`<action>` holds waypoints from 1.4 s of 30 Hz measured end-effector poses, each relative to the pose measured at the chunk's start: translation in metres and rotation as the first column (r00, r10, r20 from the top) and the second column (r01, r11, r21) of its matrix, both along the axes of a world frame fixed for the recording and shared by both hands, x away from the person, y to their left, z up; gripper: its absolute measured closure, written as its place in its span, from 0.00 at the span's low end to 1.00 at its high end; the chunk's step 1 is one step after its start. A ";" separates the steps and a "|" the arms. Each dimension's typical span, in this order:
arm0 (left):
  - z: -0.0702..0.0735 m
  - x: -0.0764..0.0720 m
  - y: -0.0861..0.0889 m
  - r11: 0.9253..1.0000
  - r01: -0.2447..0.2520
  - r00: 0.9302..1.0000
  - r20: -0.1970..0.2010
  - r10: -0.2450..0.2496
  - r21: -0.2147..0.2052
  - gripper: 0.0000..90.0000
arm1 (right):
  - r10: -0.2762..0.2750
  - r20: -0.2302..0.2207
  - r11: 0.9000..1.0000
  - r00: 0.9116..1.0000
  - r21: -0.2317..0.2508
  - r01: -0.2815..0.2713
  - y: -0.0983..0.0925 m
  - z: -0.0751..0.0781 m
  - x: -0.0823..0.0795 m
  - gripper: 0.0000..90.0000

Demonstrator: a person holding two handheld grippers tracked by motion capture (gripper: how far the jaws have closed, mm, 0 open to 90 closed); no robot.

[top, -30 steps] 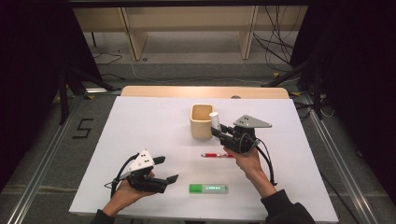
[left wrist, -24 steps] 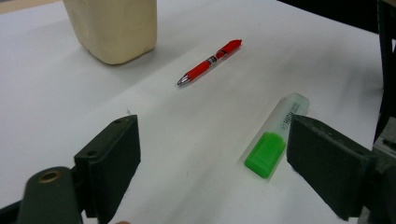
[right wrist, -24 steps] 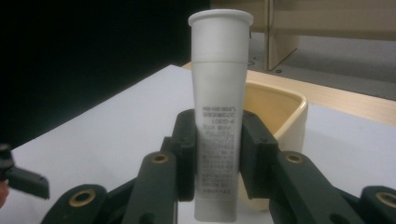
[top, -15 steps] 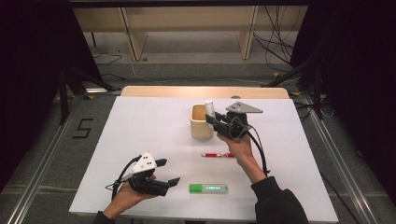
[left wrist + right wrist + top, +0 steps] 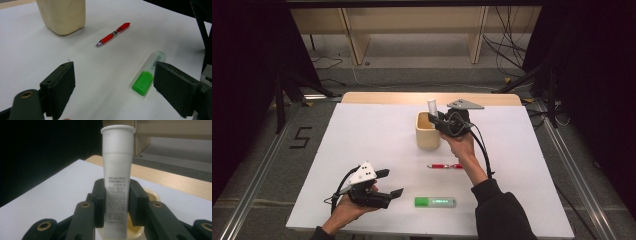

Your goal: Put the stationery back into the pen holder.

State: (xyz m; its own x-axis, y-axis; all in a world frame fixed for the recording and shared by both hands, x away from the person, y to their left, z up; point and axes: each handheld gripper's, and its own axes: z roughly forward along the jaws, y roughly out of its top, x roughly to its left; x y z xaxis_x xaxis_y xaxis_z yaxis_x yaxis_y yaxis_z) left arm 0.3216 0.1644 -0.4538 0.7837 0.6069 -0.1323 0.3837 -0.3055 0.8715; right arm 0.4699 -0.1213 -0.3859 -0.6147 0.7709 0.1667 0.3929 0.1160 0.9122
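The right claw [image 5: 116, 202] pinches a white tube [image 5: 117, 170] upright, cap end up, its lower end over the mouth of the beige cup [image 5: 428, 134]. The small print on the tube is upside down and too blurred to read. The left claw [image 5: 393, 183] rests near the bench's [image 5: 362, 130] front edge, jaws spread with nothing between them. A green highlighter [image 5: 147, 75] with unreadable lettering lies just ahead of it, and a red pen [image 5: 113, 34] lies farther on, between highlighter and cup. Bare bench spreads left of the cup.
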 end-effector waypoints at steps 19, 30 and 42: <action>-0.004 0.003 0.004 1.000 -0.015 1.000 0.000 0.015 -0.001 0.19 | -0.045 -0.027 0.999 0.999 -0.024 0.044 0.014 -0.005 0.025 0.79; -0.005 0.002 0.003 1.000 -0.012 1.000 0.001 0.012 0.002 0.20 | -0.047 -0.055 0.998 0.997 -0.036 0.045 0.025 -0.015 0.030 0.78; -0.006 0.003 0.003 1.000 -0.009 1.000 -0.008 0.009 0.005 0.20 | -0.042 -0.076 0.998 0.996 -0.049 0.039 0.033 -0.022 0.032 0.78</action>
